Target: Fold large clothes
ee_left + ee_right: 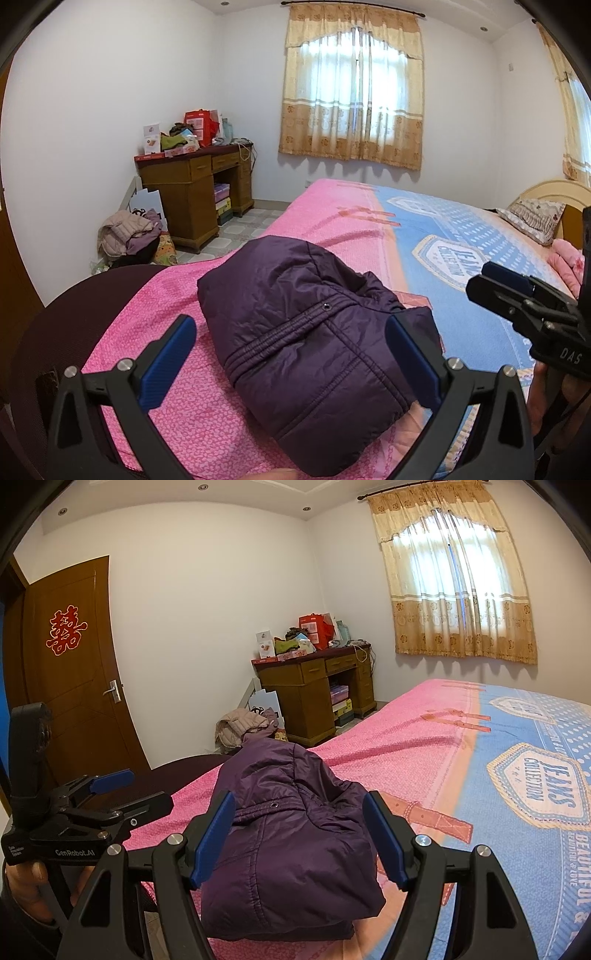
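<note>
**Folded jacket between my jaws, both sets wide**

Left of my left gripper (291,365) there is only pink bedspread (177,295) and, well beyond it, a heap of clothes on the floor (129,234) beside the desk (192,184). My left jaws stand wide and hold nothing; the purple padded jacket (314,332) lies on the bed ahead of them as a compact bundle, its near right edge just behind my right-hand pad.

My right gripper (299,842) is also spread wide and empty. In its own view the jacket (291,842) fills the gap between the pads, though I cannot tell whether either pad touches the fabric.

The fold looks nearly finished to me. To do it well, I would press the puffy top flat from both sides together, keep the edges square, and avoid dragging the bedspread into wrinkles.

Containers: boxes (201,123) are stacked on the desk and in its open middle bay (223,199); their contents stay hidden.
</note>
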